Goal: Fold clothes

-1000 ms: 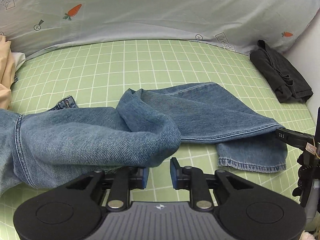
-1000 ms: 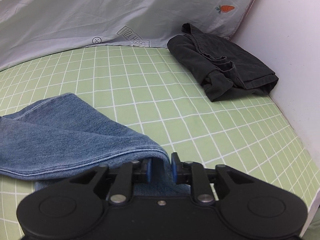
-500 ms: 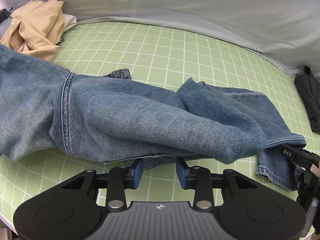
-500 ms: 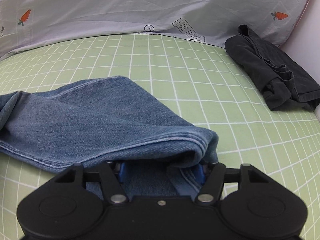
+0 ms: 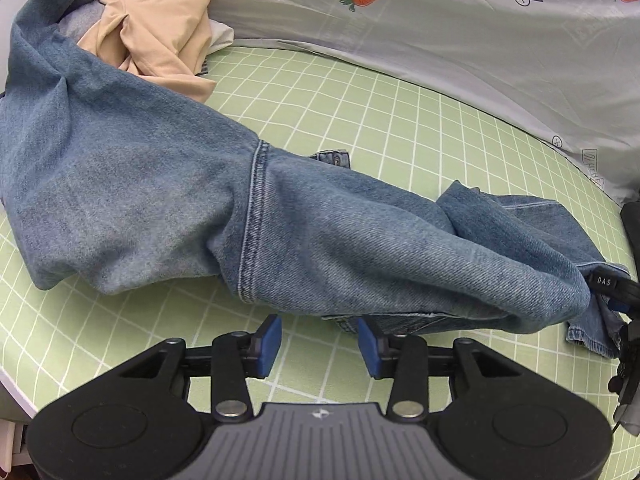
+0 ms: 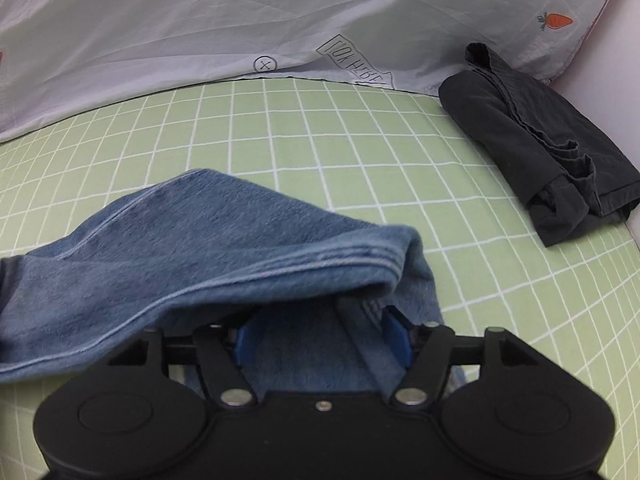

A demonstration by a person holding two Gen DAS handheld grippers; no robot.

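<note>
A pair of blue jeans [image 5: 280, 216] lies stretched across the green checked bed sheet [image 5: 360, 112], waist at the far left, legs running right. My left gripper [image 5: 318, 340] is open just in front of the folded leg, with nothing between its blue pads. My right gripper [image 6: 322, 334] is open under the hem end of the jeans [image 6: 224, 248], which drapes over its fingers; denim lies between the spread pads. The right gripper also shows at the right edge of the left wrist view [image 5: 616, 292].
A beige garment [image 5: 156, 36] lies crumpled at the far left behind the jeans. A folded dark grey garment [image 6: 536, 140] lies at the far right by the white wall. A grey carrot-print quilt [image 6: 200, 20] runs along the back of the bed.
Both grippers have opened from nearly shut. The left gripper swung left, bringing the waist and the beige garment into view. The hem now drapes loosely over the right gripper.
</note>
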